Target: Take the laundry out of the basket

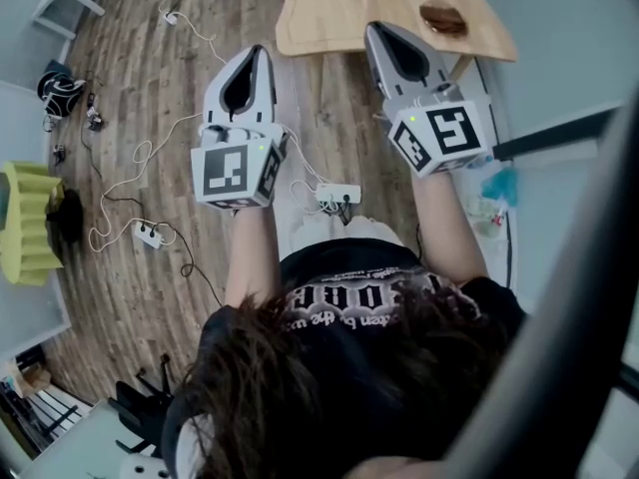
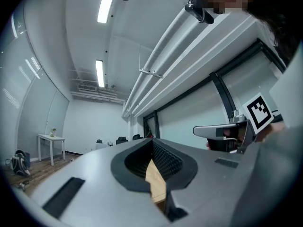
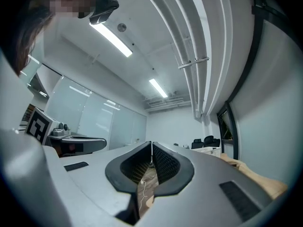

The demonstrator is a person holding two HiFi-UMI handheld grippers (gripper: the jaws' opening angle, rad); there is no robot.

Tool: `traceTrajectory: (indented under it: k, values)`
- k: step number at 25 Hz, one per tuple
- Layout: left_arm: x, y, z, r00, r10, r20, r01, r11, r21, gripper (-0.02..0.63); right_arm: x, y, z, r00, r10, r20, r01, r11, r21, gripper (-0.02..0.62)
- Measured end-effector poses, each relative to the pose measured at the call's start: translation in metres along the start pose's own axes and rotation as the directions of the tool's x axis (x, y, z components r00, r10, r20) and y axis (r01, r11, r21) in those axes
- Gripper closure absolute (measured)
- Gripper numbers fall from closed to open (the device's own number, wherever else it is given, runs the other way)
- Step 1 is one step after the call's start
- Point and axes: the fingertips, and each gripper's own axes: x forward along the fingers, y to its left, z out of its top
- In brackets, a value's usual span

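No laundry shows in any view. In the right gripper view a white perforated basket (image 3: pixel 210 149) stands far off across the room. I hold both grippers up in front of my chest, side by side and pointing forward. The left gripper (image 1: pixel 263 52) has its tips together over the wood floor, with nothing between them. My right gripper (image 1: pixel 371 28) is also shut and empty, its tip at the near edge of a wooden table (image 1: pixel 339 8). In the gripper views each pair of jaws meets at the tip, left gripper (image 2: pixel 152 141) and right gripper (image 3: pixel 151 144).
A brown object (image 1: pixel 442 18) lies on the wooden table. White power strips (image 1: pixel 337 195) and cables trail over the floor. A yellow-green thing (image 1: pixel 25 223) and a dark bag (image 1: pixel 60 90) sit at the left. Office chairs (image 3: pixel 208 141) stand far back.
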Motion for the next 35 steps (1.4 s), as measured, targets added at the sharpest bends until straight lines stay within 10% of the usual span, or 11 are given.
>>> traceTrajectory:
  k: [12,35]
  values:
    - [0.01,0.055,-0.013,1.0,0.006,0.021,-0.006,1.0,-0.02,0.604,0.054,0.009,-0.012,1.0,0.002,0.024,-0.003,1.0,0.012,0.566]
    - [0.061,0.299,-0.024,0.992,-0.118,0.035,0.118,0.993,0.006,0.604,0.274,0.084,-0.047,0.993,-0.117,0.007,0.117,0.993,0.02,0.567]
